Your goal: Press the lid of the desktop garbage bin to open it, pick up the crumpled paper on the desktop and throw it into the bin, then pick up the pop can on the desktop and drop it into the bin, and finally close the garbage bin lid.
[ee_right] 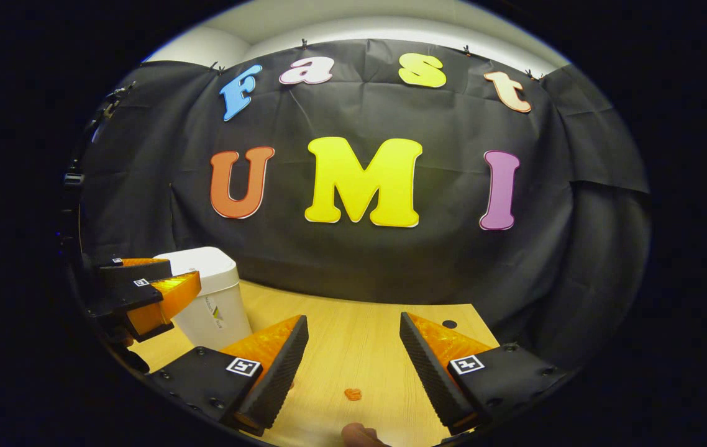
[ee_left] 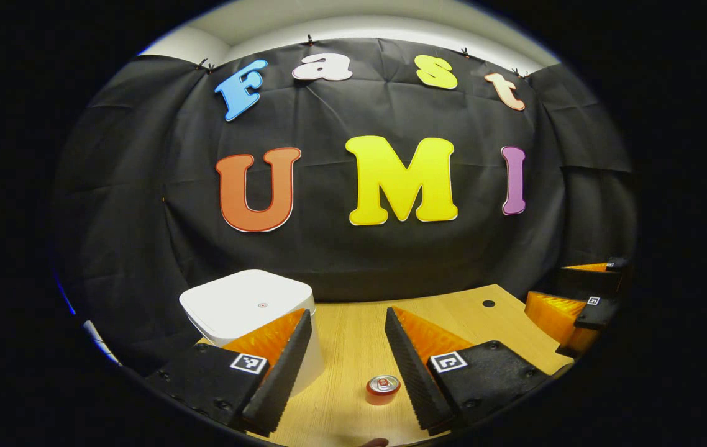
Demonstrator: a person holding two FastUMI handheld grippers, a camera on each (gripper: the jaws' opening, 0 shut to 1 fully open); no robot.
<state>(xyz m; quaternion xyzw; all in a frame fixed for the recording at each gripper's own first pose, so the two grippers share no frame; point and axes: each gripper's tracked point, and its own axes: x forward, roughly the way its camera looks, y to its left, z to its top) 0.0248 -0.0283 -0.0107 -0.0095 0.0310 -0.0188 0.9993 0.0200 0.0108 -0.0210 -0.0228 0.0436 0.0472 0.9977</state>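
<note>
Left gripper (ee_left: 347,372): hovering above the desk with jaws spread wide, gripping nothing; also showing at the left edge of the right gripper view (ee_right: 142,288), held in the air just beside the bin, fingers parted there too.
Right gripper (ee_right: 353,366): hanging over the desk with fingers well apart, nothing between them; also appearing at the right edge of the left gripper view (ee_left: 583,298), raised over the desk's right side, released.
Garbage bin (ee_left: 248,307): sitting at the back left of the desk, white, square with rounded corners, lid lying flat and closed, a small round mark at the lid's centre; partly hidden behind the left finger in the left gripper view. In the right gripper view (ee_right: 210,298), standing upright behind the other gripper.
Pop can (ee_left: 383,389): standing upright on the desk, red with a silver top, near the inner edge of the right-hand finger in the left gripper view, apart from the bin.
Small orange piece (ee_right: 352,393): lying on the desk between the fingers in the right gripper view; too small to identify, possibly a scrap.
Desk (ee_left: 341,347): light wood grain, with a dark round hole (ee_left: 488,303) near the back right corner.
</note>
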